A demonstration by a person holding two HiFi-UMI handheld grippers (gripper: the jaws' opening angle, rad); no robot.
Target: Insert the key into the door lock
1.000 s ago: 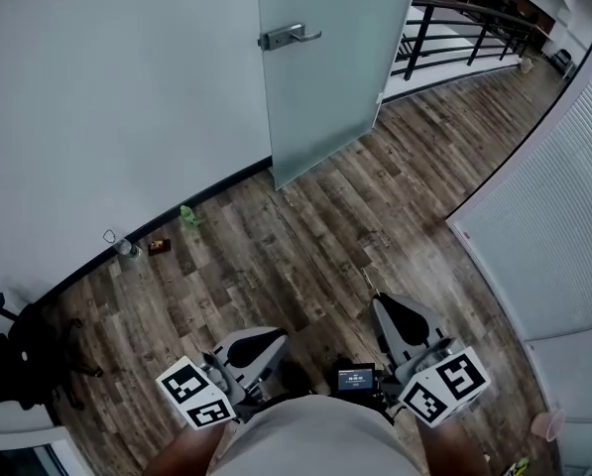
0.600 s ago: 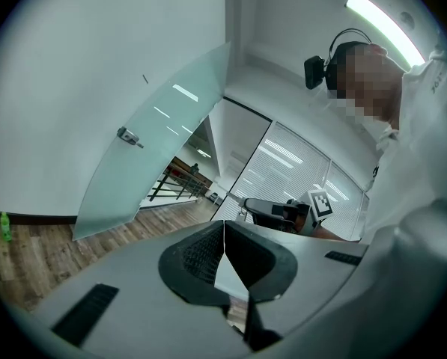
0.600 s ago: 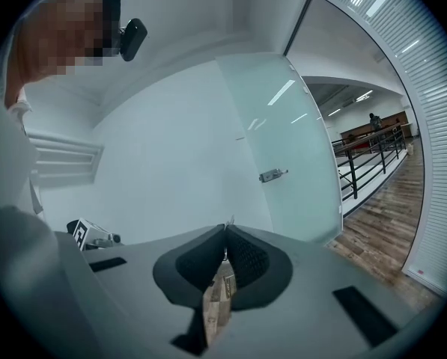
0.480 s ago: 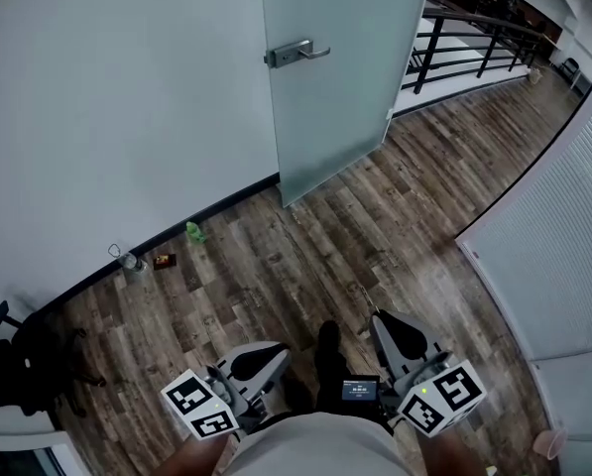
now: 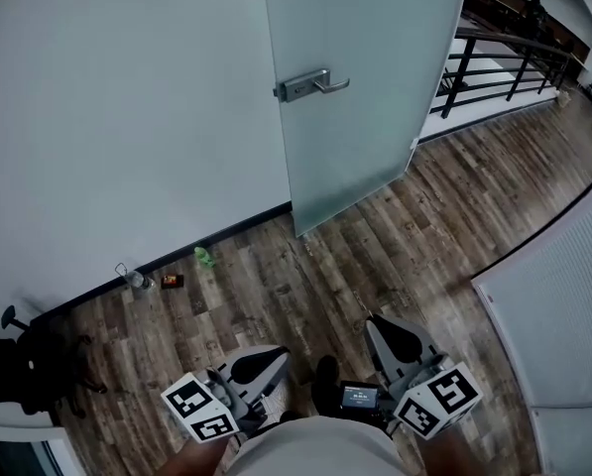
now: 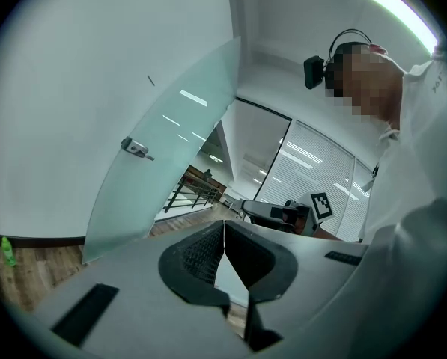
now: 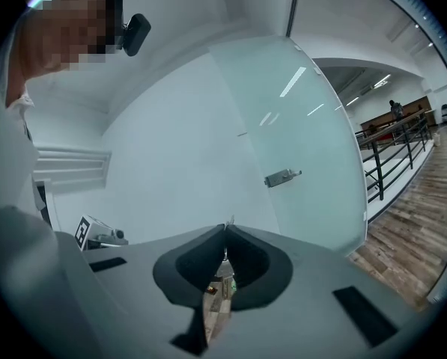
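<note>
While the screen (image 5: 356, 397) at the bottom centre of the head view is showing figures too small to read, the only clear print is sitting on the left cube (image 5: 201, 412) and the right cube (image 5: 436, 402): black-and-white square markers, no words. A small packet (image 5: 172, 281) is lying by the wall at lower left, its label too small to make out.

The left gripper (image 6: 224, 223) is showing its jaws pressed together at the tips, with nothing between them. The right gripper (image 7: 226, 226) is also closing its jaws fully, and it is pinching the key (image 7: 229, 219), a thin metal sliver poking out just past the tips.

Both grippers are sitting at the bottom of the head view over the wood floor (image 5: 375, 246). The handle (image 5: 310, 84), on the frosted door (image 5: 375, 147), is standing in the upper middle of that view, well apart from the key.
</note>
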